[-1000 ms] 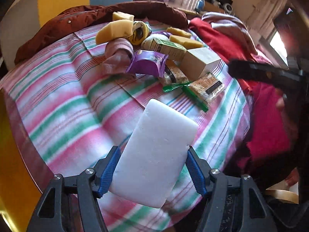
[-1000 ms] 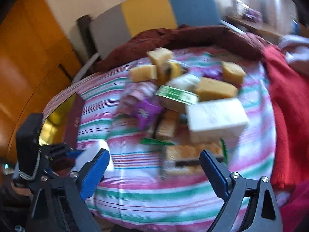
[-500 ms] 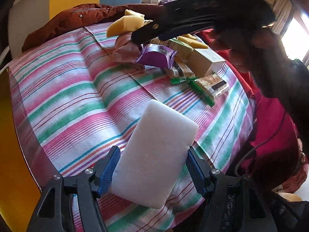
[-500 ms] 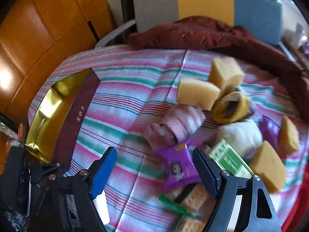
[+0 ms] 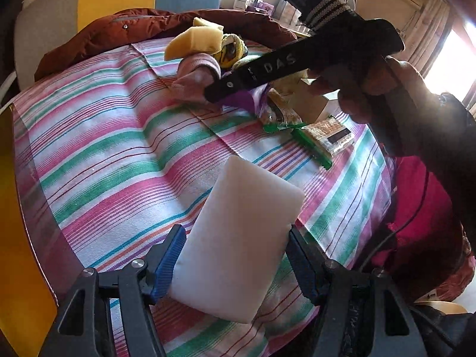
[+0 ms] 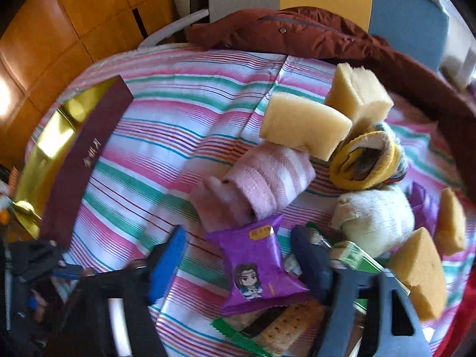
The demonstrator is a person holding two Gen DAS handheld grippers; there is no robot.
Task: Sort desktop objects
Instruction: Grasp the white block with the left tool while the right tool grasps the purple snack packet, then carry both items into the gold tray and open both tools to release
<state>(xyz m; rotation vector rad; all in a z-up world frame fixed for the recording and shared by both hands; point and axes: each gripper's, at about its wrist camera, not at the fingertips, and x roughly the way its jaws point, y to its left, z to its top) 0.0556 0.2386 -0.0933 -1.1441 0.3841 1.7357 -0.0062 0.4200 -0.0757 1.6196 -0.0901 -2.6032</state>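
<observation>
A: A table spread with a pink, green and white striped cloth is seen in both views, with a brown jacket heaped at its far edge and orange wall panels behind.

B: What is given by the left wrist view alone?

A: A white foam block is shown clamped by its long sides in the left gripper, and it is held over the near part of the cloth. The person's right hand is also caught there, wrapped round its tool and angled steeply down into the pile.

B: And by the right wrist view?

A: A maroon box with a gold lining is shown at the left edge of the table; only a yellow blur is offered there by the other view. The pile is seen close up: yellow sponges, a pink rolled sock, and a purple snack packet just below the sock.

B: How is the right gripper placed?

A: Its jaws have just been closing, with the purple packet between them. A strip of cloth is still seen between the blue left pad and the packet. The other pad lies against the packet's edge, though contact cannot be confirmed through the blur.
</observation>
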